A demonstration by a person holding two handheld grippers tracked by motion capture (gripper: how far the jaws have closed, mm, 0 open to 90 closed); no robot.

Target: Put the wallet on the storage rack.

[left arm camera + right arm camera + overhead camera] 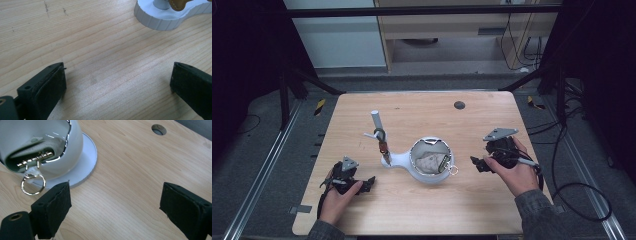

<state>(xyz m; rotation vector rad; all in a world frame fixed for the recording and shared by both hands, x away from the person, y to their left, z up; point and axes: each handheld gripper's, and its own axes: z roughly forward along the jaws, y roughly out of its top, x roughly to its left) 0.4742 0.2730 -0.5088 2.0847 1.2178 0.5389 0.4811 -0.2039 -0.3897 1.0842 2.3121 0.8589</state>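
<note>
Grippers both idle on the light wooden table [422, 210], nothing held. Left gripper [368, 184] sits low at the near-left of the table, gripped by the person's left hand [337, 197]; in the left gripper view its black jaws stand wide apart with bare wood grain between them. Right gripper [476, 165] is at the right side, held by the right hand [514, 172], grey three-cornered plate [500, 133] on top; jaws also spread wide, bare wood between them in the right gripper view.

Centre of table: white plastic stand with a round bowl [432, 161] at one end and a narrow base running left to an upright white post [376, 120]. Bowl holds a crumpled light cloth-like item [427, 162]; can't tell exactly what it is. Gold metal bar with a thin gold ring [32, 183] hangs over the bowl's rim on the right-gripper side, ring dangling outside against the bowl wall. Brown leather strap with dark clasp [383, 145] hangs on the post.

Left gripper is near the stand's post end, apart from it; the ribbed base edge [160, 21] shows at the top of its view. Right gripper is near the bowl, not touching. Small dark round hole [459, 105] in the tabletop at the far side.
</note>
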